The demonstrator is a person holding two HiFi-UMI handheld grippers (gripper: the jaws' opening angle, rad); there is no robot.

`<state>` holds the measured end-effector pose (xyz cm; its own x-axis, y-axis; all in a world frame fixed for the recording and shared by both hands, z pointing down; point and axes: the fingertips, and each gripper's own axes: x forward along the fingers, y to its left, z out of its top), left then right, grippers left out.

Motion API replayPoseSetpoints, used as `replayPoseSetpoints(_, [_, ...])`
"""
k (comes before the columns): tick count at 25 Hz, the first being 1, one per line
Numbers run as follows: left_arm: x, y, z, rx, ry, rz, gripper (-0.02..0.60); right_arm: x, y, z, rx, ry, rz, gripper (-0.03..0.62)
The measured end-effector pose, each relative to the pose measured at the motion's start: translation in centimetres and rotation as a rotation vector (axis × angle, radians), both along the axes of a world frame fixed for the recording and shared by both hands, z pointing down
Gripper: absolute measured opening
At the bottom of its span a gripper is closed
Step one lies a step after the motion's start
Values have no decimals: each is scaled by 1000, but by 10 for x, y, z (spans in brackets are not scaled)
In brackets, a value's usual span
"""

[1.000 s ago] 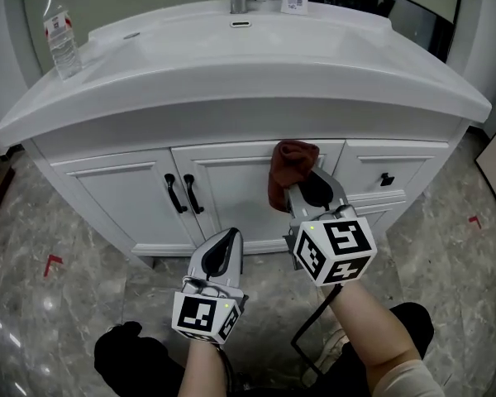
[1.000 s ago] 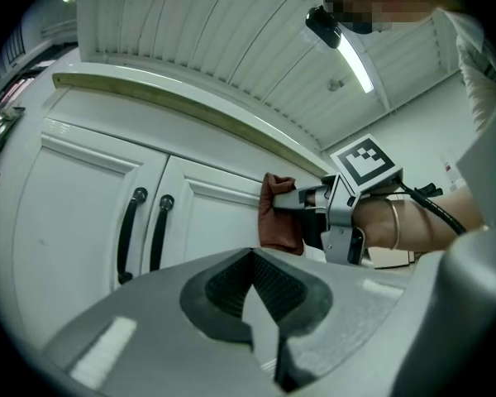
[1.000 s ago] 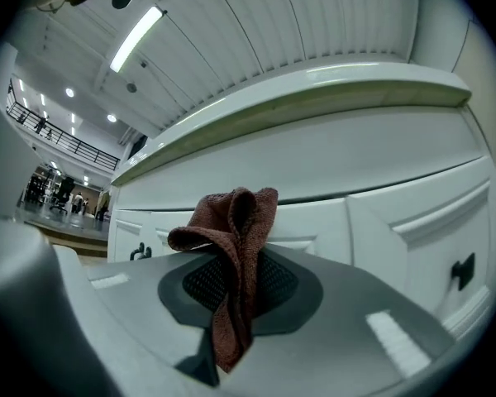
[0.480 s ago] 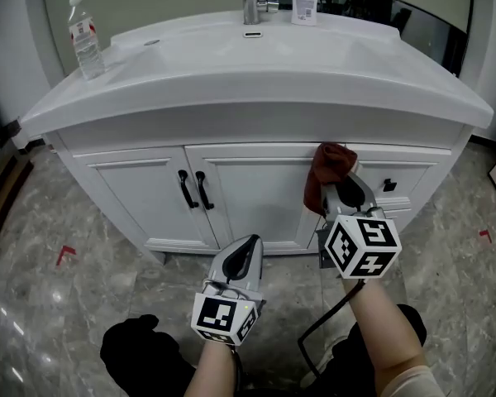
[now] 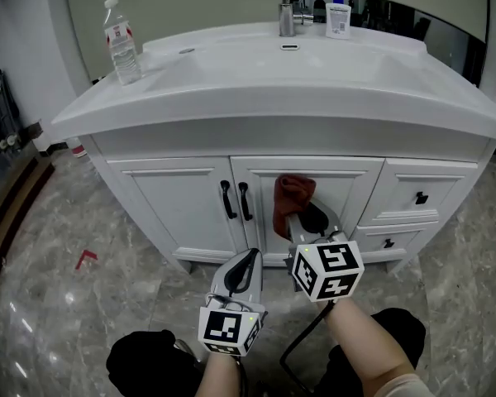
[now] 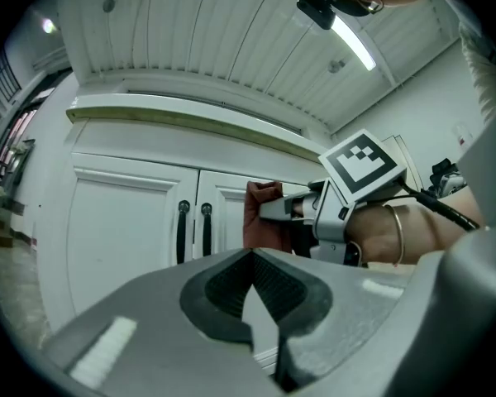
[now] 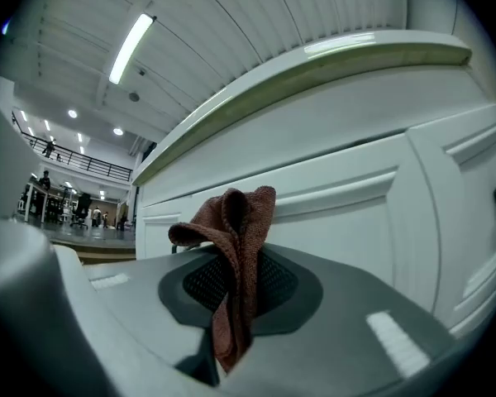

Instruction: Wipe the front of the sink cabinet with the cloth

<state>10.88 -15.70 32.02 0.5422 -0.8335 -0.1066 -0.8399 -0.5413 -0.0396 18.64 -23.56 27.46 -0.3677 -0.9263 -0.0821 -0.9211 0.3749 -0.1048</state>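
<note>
Cloth now farther left along cabinet door, between right tongs.

The head view looks steeply down from above at the front of the sink cabinet. Both gripper views sit low and close, angled up at that same front. The left gripper view also takes in the right gripper.

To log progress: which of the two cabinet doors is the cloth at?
The right door, next to the drawers; the cloth is at its upper panel.
</note>
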Motion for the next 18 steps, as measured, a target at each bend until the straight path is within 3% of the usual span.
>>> replayPoseSetpoints(4, [-13,4,2,-9,-22,10,0,-39,-10,17,-30,7,-35,80])
replayPoseSetpoints(8, [-21,6,-1,-12,-8,44,0,-54,-21,27,-67,-4,-41,80])
replayPoseSetpoints(18, [-9,8,-1,-9,19,99,0,-10,-22,32,-85,-34,21,81])
